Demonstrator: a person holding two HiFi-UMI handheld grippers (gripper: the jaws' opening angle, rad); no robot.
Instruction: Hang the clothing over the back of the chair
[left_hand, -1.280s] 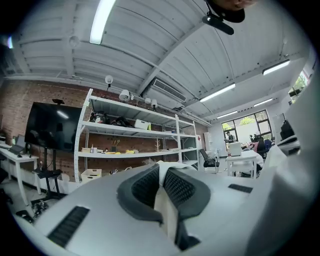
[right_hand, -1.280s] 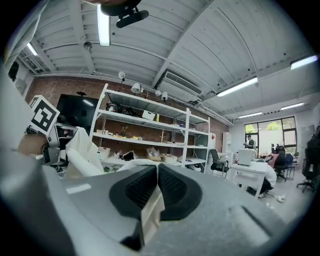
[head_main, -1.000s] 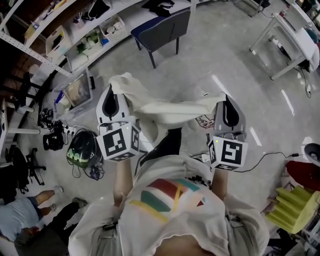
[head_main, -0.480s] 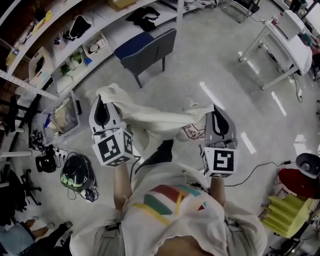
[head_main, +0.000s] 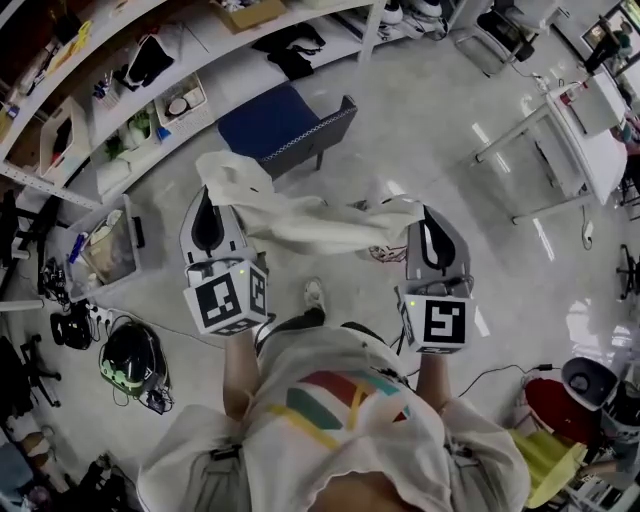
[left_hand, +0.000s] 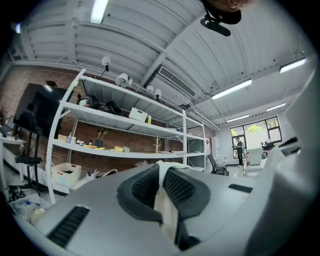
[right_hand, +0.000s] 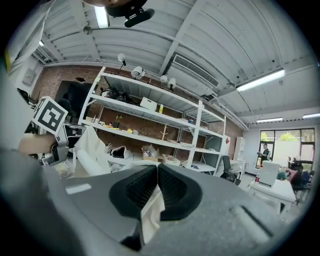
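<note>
- The left gripper is closed on one end of the cloth.
- The right gripper pinches the other end.
- The chair stands beyond the cloth.

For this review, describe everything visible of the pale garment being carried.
The garment is cream-white, thin, soft-looking fabric, crumpled and wrinkled. It hangs in the air as a sagging band between the two claws. The left claw is shut on one bunched end, which sticks up past it, and the right claw is shut on the other. Nothing else touches it. It is above the floor, short of the blue chair.
</note>
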